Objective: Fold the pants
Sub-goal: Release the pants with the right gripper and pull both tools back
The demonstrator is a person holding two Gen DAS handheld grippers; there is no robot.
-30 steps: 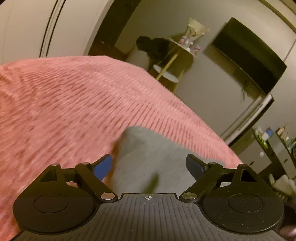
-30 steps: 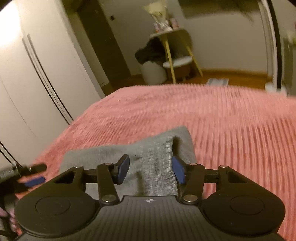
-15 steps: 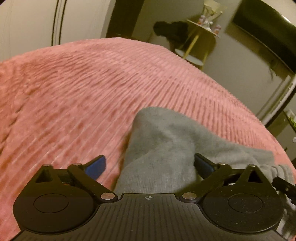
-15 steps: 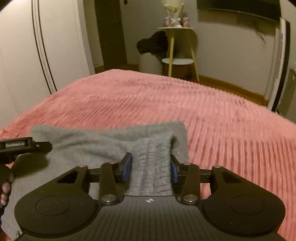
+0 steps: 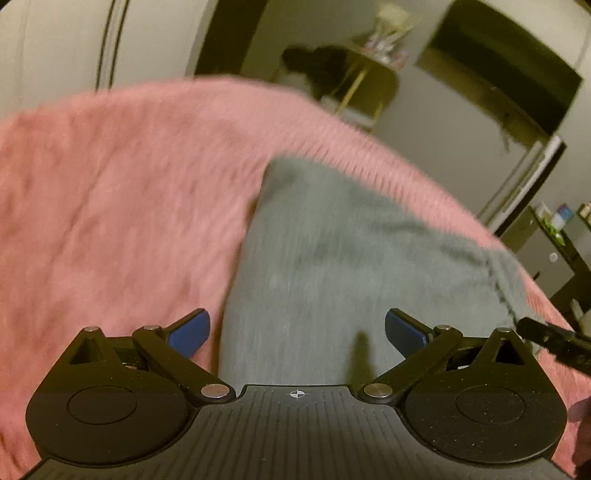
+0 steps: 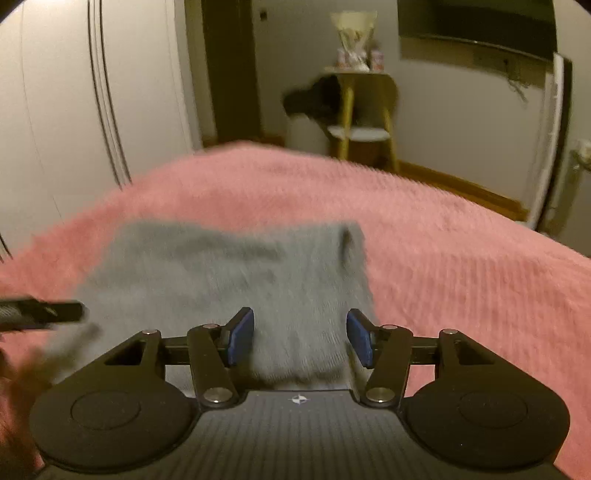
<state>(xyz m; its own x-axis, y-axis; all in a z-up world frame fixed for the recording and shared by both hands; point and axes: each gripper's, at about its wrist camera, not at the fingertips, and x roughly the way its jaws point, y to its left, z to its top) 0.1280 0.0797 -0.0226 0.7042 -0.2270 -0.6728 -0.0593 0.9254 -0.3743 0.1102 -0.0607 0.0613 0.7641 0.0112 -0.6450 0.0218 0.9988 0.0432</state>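
Observation:
The grey pants lie folded on the pink ribbed bedspread. They also show in the right wrist view, with the ribbed waistband end toward the right. My left gripper is open above the near left edge of the pants, holding nothing. My right gripper is open above the near right part, with grey fabric seen between its blue pads but not pinched. Each gripper's tip shows at the edge of the other's view, the right one and the left one. Both views are motion-blurred.
White wardrobe doors stand to the left of the bed. Beyond the far bed edge are a yellow-legged side table with dark clothes on it, a wall-mounted TV, and a low cabinet with small items at the right.
The right gripper's jaws have opened wider and let go of the waistband. Both grippers have pulled back from the pants, which now lie flat on the bed.

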